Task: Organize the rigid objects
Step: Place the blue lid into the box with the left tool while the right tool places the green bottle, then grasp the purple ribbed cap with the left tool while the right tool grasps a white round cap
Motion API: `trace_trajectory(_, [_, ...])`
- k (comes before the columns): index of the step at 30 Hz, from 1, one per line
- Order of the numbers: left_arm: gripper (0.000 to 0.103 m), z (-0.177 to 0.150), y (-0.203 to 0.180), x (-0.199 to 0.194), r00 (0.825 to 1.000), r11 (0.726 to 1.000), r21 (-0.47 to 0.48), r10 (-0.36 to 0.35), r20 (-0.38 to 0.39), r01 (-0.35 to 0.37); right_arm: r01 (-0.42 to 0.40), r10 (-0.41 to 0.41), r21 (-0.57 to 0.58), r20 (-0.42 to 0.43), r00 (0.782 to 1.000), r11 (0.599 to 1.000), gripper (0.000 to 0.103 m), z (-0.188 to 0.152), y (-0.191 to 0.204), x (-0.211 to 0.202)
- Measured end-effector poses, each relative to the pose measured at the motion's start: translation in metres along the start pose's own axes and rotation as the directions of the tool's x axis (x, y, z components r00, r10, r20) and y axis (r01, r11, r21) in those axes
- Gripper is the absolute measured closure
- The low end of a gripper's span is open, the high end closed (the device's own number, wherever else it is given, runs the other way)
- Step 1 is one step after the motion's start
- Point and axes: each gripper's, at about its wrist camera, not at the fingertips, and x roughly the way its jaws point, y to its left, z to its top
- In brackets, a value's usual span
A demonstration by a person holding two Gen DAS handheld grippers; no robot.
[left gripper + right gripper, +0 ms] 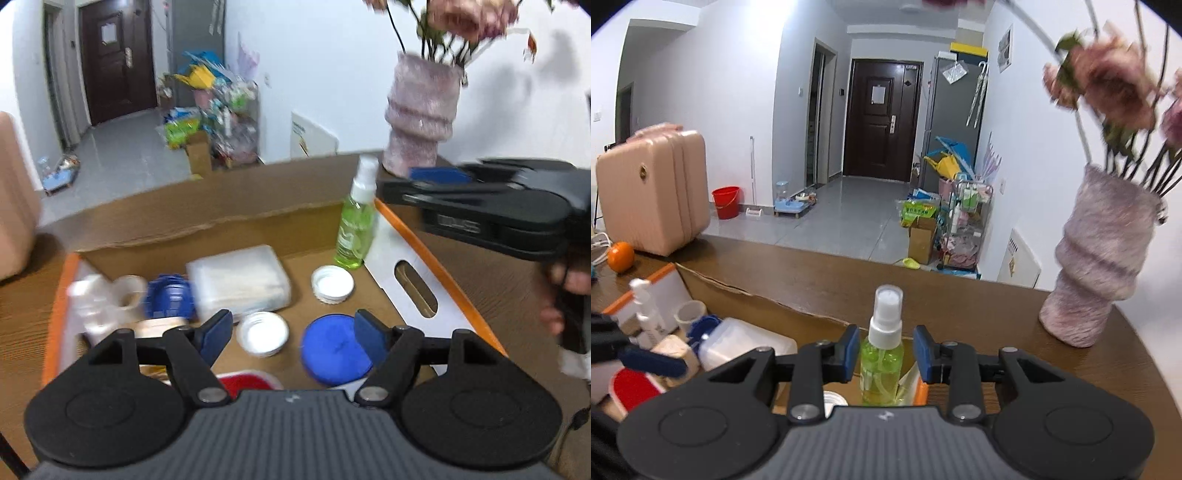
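Inspecting the green spray bottle (881,365), we find it upright in the cardboard box (236,206), far right corner. Right gripper (882,356) jaws flank it narrowly, apparently not pressing. We judge it light, slick plastic; grip mid-body. Left gripper (293,334) jaws stand wide, empty

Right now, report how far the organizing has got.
Done: the cardboard box already holds lids, a clear case and a blue disc. In hand: nothing; the right gripper brackets the green spray bottle without pressing, and the left gripper is open. Left: whatever remains is out of view.
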Motion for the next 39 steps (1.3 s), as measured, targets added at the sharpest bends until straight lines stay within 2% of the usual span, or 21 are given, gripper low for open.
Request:
trace_trajectory(2, [0.018,-0.011,0.007,-0.029,0.997,0.999,-0.004,0.054,0.051,-0.054,0.004,-0.004,-0.005,0.013,1.0,1.0,0.072,-0.001,0.002,-0.031])
trace_trajectory(4, [0.018,-0.03,0.013,-0.06,0.989,0.994,0.003,0.112,0.093,-0.112,0.001,-0.001,-0.006,0.026,1.0,1.0,0.07,-0.008,0.006,-0.066])
trace_trajectory(6, [0.013,-0.055,0.021,-0.091,0.983,0.989,-0.034,0.145,0.114,-0.142,-0.002,0.002,-0.001,0.049,0.999,1.0,0.06,-0.022,0.013,-0.102])
trace_trajectory(8, [0.008,-0.082,0.025,-0.12,0.973,0.982,-0.07,0.183,0.142,-0.174,-0.006,0.005,0.014,0.077,0.997,1.0,0.041,-0.041,0.02,-0.135])
trace_trajectory(11, [0.004,-0.132,0.02,-0.159,0.953,0.97,-0.084,0.241,0.181,-0.229,-0.046,0.042,0.032,0.102,0.994,0.998,0.034,-0.081,0.041,-0.18])
trace_trajectory(14, [0.002,-0.183,0.007,-0.191,0.937,0.954,-0.099,0.297,0.183,-0.283,-0.07,0.063,0.077,0.096,0.993,0.995,0.025,-0.127,0.067,-0.213])
trace_trajectory(17, [0.001,-0.225,-0.005,-0.215,0.941,0.952,-0.127,0.296,0.165,-0.278,-0.106,0.098,0.125,0.072,0.993,0.986,0.025,-0.171,0.09,-0.236])
trace_trajectory(20, [0.001,-0.249,-0.016,-0.226,0.951,0.957,-0.121,0.279,0.136,-0.263,-0.155,0.152,0.121,0.034,0.988,0.981,0.025,-0.196,0.104,-0.25])
trace_trajectory(21, [0.001,-0.253,-0.018,-0.228,0.949,0.955,-0.115,0.287,0.134,-0.272,-0.155,0.153,0.103,0.021,0.988,0.983,0.025,-0.201,0.109,-0.253])
trace_trajectory(24, [0.001,-0.257,-0.027,-0.231,0.938,0.946,-0.11,0.32,0.136,-0.306,-0.08,0.079,0.071,0.024,0.997,0.994,0.025,-0.208,0.116,-0.262])
trace_trajectory(29, [0.001,-0.256,-0.039,-0.224,0.944,0.953,-0.09,0.301,0.137,-0.291,-0.085,0.082,0.104,0.031,0.996,0.991,0.025,-0.219,0.107,-0.271])
trace_trajectory(31, [0.001,-0.252,-0.043,-0.214,0.951,0.959,-0.089,0.279,0.131,-0.269,-0.074,0.071,0.116,0.025,0.997,0.99,0.025,-0.221,0.1,-0.268])
trace_trajectory(35, [0.001,-0.229,-0.053,-0.181,0.977,0.981,-0.069,0.186,0.108,-0.18,-0.045,0.045,0.13,0.004,0.999,0.99,0.027,-0.219,0.083,-0.251])
trace_trajectory(39, [0.005,-0.195,-0.077,-0.135,0.981,0.99,0.037,0.132,0.141,-0.138,-0.023,0.027,0.13,-0.024,0.999,0.991,0.033,-0.21,0.067,-0.228])
